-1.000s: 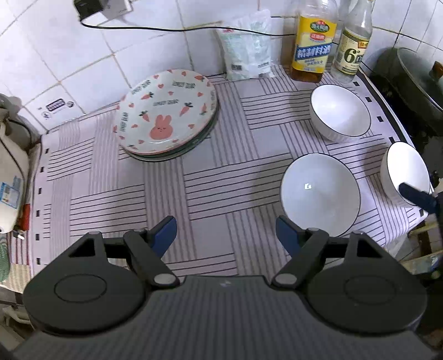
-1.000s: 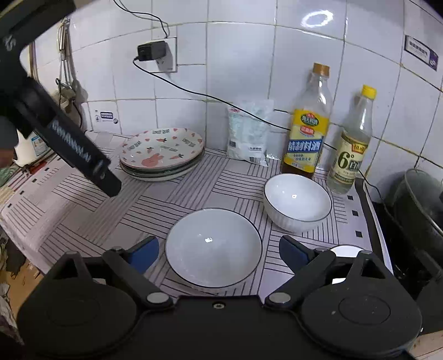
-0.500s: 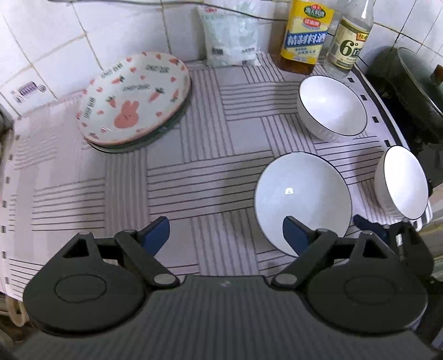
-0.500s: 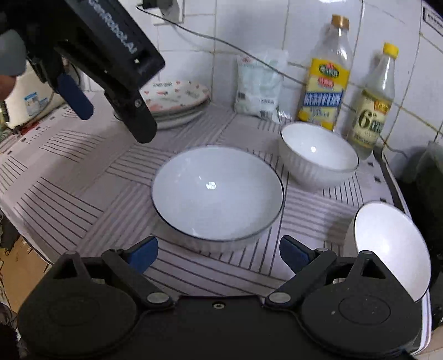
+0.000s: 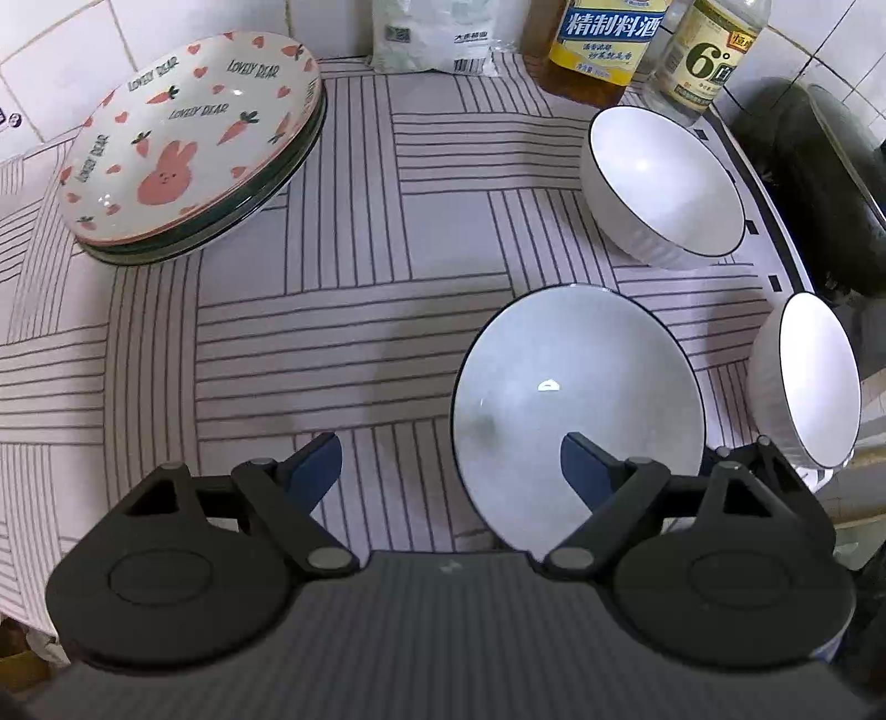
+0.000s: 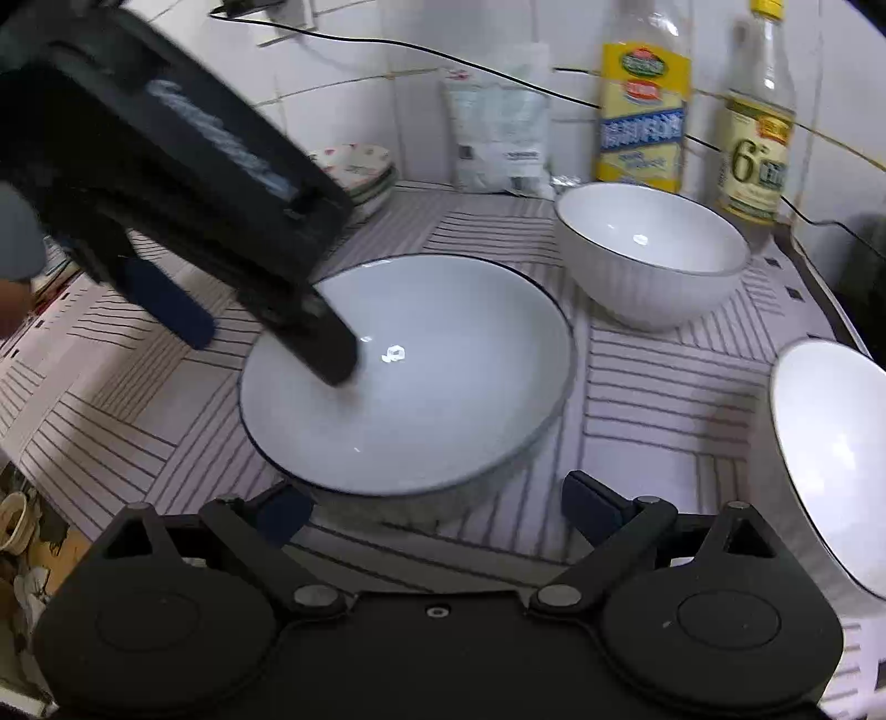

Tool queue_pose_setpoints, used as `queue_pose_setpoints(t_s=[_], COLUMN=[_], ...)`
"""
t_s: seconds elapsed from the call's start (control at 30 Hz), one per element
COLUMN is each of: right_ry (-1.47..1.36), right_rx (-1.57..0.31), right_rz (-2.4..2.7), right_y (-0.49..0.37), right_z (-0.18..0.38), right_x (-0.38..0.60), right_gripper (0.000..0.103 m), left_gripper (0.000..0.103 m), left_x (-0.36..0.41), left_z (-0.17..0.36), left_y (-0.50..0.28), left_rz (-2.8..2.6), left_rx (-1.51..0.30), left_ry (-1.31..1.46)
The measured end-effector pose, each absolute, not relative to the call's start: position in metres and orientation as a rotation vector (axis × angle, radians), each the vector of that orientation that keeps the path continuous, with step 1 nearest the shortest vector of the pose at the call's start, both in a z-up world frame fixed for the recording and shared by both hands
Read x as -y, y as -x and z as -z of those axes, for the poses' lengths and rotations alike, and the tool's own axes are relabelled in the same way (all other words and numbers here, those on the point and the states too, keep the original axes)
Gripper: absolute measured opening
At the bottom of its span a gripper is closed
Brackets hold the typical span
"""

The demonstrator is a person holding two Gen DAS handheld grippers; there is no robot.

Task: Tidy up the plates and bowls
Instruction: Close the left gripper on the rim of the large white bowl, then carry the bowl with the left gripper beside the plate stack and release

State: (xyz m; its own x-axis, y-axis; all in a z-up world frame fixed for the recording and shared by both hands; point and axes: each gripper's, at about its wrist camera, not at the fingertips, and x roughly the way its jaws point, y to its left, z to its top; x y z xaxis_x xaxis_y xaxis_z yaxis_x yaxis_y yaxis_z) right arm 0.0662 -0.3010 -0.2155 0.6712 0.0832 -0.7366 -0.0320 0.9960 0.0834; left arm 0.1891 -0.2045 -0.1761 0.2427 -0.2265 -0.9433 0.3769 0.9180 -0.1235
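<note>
A wide shallow white bowl (image 5: 576, 399) (image 6: 410, 371) with a dark rim sits on the striped cloth. My left gripper (image 5: 451, 471) is open and straddles its left rim, one finger (image 6: 326, 354) inside the bowl, the other finger (image 6: 171, 304) outside. My right gripper (image 6: 437, 509) is open at the bowl's near edge. A deeper white bowl (image 5: 664, 188) (image 6: 650, 255) stands behind. A third white bowl (image 5: 808, 382) (image 6: 836, 459) sits at the right edge. A stack of plates, the top one with a rabbit and carrots (image 5: 188, 144) (image 6: 360, 166), lies at the back left.
Two bottles (image 5: 603, 44) (image 5: 709, 55) and a white bag (image 5: 432, 33) stand against the tiled wall. A dark pot (image 5: 819, 183) sits beyond the right edge of the cloth (image 5: 343, 277). A power cord (image 6: 443, 55) runs along the wall.
My left gripper has moved right and down onto the wide bowl's left rim. My right gripper has come lower and closer to the bowl's near edge.
</note>
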Motion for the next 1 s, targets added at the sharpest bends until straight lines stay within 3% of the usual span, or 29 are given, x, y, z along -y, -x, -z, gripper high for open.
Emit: queue_pose_setpoints(t_s=[0.13, 0.2, 0.23, 0.3, 0.4, 1.0], right_ry=[-0.062, -0.055, -0.058, -0.07, -0.075, -0.043], right_rx=[-0.813, -0.813, -0.809, -0.804, -0.803, -0.756], right_rz=[-0.096, -0.096, -0.102, -0.109, -0.109, -0.127], right_y=[-0.074, -0.078, -0.079, -0.079, -0.08, -0.087], right_z=[0.208, 0.209, 0.21, 0.212, 0.211, 0.196], right_x=[0.295, 0.295, 0.296, 0.297, 0.297, 0.283], right_gripper=[0.099, 0.099, 0.099, 0.099, 0.099, 0.099], left_gripper=[0.071, 0.054, 0.05, 0.026, 0.014, 0.014], left_x=[0.209, 0.211, 0.212, 0.213, 0.215, 0.185], left_z=[0.184, 0.187, 0.189, 0.191, 0.194, 0.172], left_y=[-0.194, -0.196, -0.197, -0.197, -0.196, -0.188], left_rz=[0.43, 0.431, 0.432, 0.439, 0.462, 0.485], left_rx=[-1.259, -1.267, -1.27, -1.277, -1.29, -1.191], left_ry=[-0.159, -0.167, -0.171, -0.184, -0.188, -0.185])
